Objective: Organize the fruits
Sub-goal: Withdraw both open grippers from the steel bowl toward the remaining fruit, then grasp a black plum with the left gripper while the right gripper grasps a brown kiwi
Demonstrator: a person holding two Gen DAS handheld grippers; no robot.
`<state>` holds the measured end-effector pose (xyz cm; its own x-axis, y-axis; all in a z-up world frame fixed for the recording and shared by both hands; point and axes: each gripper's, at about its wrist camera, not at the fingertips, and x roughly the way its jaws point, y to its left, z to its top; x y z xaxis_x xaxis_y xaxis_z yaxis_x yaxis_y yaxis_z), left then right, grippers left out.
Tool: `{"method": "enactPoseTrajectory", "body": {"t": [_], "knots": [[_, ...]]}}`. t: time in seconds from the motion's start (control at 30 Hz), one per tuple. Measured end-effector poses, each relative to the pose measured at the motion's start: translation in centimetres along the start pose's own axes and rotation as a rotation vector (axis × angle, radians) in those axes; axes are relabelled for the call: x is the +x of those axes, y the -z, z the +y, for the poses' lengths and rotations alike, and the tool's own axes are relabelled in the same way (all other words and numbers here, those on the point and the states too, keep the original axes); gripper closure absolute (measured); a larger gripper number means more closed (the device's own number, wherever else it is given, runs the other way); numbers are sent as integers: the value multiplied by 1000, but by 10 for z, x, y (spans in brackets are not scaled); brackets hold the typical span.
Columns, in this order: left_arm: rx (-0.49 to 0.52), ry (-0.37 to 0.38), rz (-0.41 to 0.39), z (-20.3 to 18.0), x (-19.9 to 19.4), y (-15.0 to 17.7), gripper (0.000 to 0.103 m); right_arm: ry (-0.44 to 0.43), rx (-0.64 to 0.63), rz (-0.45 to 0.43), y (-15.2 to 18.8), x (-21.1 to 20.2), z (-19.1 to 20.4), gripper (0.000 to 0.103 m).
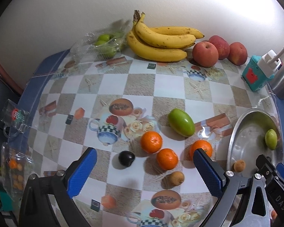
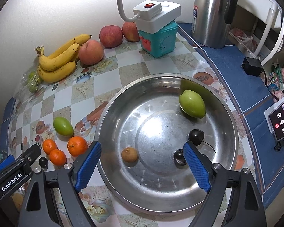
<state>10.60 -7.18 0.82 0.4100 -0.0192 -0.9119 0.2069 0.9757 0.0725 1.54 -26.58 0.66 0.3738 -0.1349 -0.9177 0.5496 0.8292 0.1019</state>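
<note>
Steel bowl [image 2: 231,124] sat near the desk's right edge, part filled: one green fruit [image 2: 192,104] at its far right wall, two dark cherries [image 2: 196,134] toward its near right, one small brown fruit [image 2: 129,154] near left. So four pieces looked sorted.

Left on the desk [image 1: 166,87], in a loose cluster just left of the bowl: a second green fruit [image 1: 181,122], three oranges [image 1: 151,141], a lone dark cherry [image 1: 126,157], and another brown fruit [image 1: 173,178]. The oranges lay near each other, whether touching was not clear. None of these were in the bowl yet.

Along the far edge by the wall: a banana bunch [image 1: 161,43], three apples [image 1: 205,54] beside it on the right, and a plastic bag of small green fruits [image 1: 102,45] toward the far left corner. Whether those were meant to be moved could not be told.

Left gripper [image 1: 144,172] hung over the loose cluster, jaws wide apart, nothing between them; the cherry and an orange lay between its blue fingers [image 1: 81,172] in view. Right gripper [image 2: 142,167] hovered over the bowl's near rim, jaws also spread, holding nothing.

Judgement: roughly under halfway if only small fruits count; six loose pieces remained, more with bananas and apples. Cherry and oranges may roll when nudged.

Teal box [image 2: 158,37], power strip and kettle [image 2: 210,15] stood at the far right corner.
</note>
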Motion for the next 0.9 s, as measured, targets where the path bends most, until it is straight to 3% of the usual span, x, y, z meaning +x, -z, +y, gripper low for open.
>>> {"method": "enactPoseTrajectory", "body": {"t": [0.4, 0.7, 0.9], "knots": [[-96, -58, -35, 54, -7, -10, 0, -24, -87, 22, 4, 7, 33, 14], [-261, -65, -9, 116, 0, -10, 0, -128, -236, 74, 19, 15, 87, 14], [-286, -45, 19, 126, 7, -8, 0, -202, -325, 108, 35, 18, 124, 14]]}}
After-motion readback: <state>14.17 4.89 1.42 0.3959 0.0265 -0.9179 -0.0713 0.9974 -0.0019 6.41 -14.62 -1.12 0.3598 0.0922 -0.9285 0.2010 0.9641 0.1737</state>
